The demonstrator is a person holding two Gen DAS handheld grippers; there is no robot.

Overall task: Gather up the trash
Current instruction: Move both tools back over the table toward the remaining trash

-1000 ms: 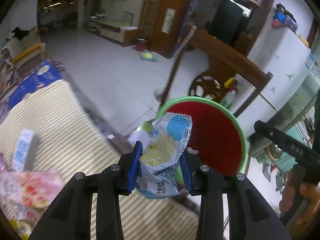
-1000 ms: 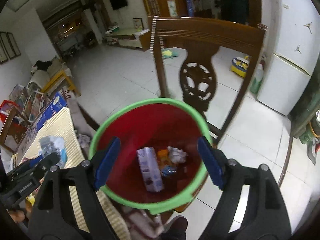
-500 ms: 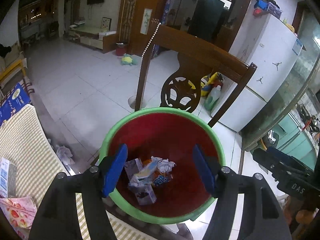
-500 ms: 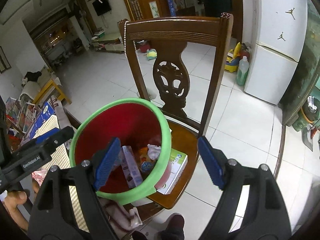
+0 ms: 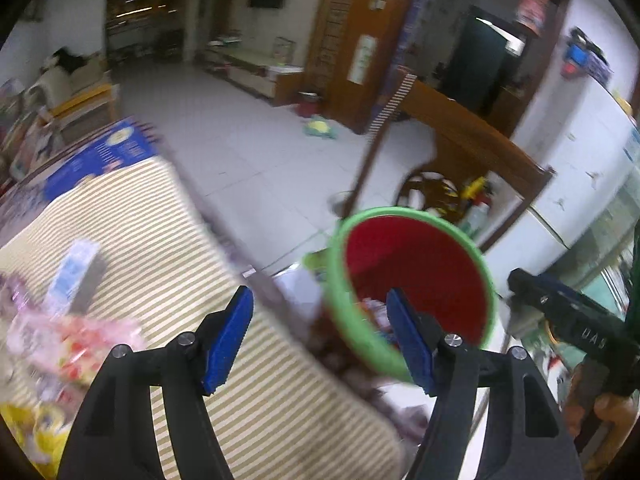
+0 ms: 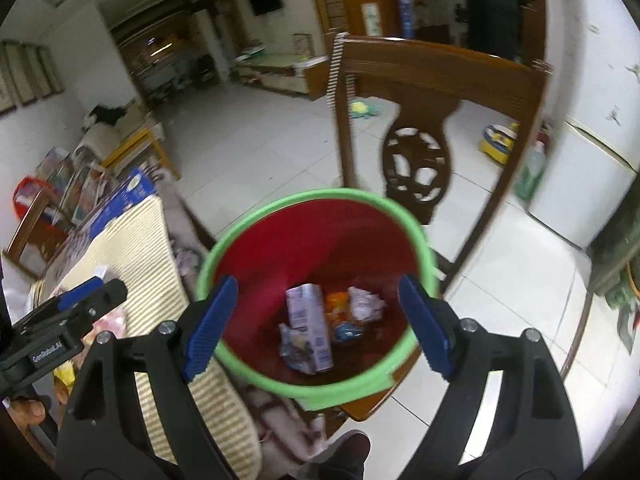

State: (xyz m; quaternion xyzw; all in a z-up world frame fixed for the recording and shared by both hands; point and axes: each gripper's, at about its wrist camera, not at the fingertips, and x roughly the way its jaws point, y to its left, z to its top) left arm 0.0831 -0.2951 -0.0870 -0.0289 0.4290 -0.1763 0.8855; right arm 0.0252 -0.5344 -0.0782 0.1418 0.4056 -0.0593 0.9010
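Note:
A red bin with a green rim (image 6: 420,240) (image 5: 488,280) stands on a wooden chair seat. Inside it lie a purple-white carton (image 6: 310,326), crumpled paper (image 6: 364,304), an orange scrap and a snack wrapper (image 6: 294,348). My right gripper (image 6: 320,320) is open and empty, above the bin's mouth. My left gripper (image 5: 322,336) is open and empty, between the striped table edge and the bin; it also shows in the right wrist view (image 6: 76,304). On the striped tablecloth (image 5: 160,232) lie a blue-white carton (image 5: 74,268), a pink wrapper (image 5: 68,336) and a yellow wrapper (image 5: 28,428).
The carved wooden chair back (image 6: 436,88) rises behind the bin. A blue box (image 5: 100,156) lies at the table's far end. A white fridge (image 6: 588,168) stands at right. Crumpled cloth lies by the table edge (image 6: 280,416). Tiled floor stretches beyond.
My left gripper opened and dropped the snack wrapper into the bin, then swung left toward the table. My right gripper shifted back over the bin.

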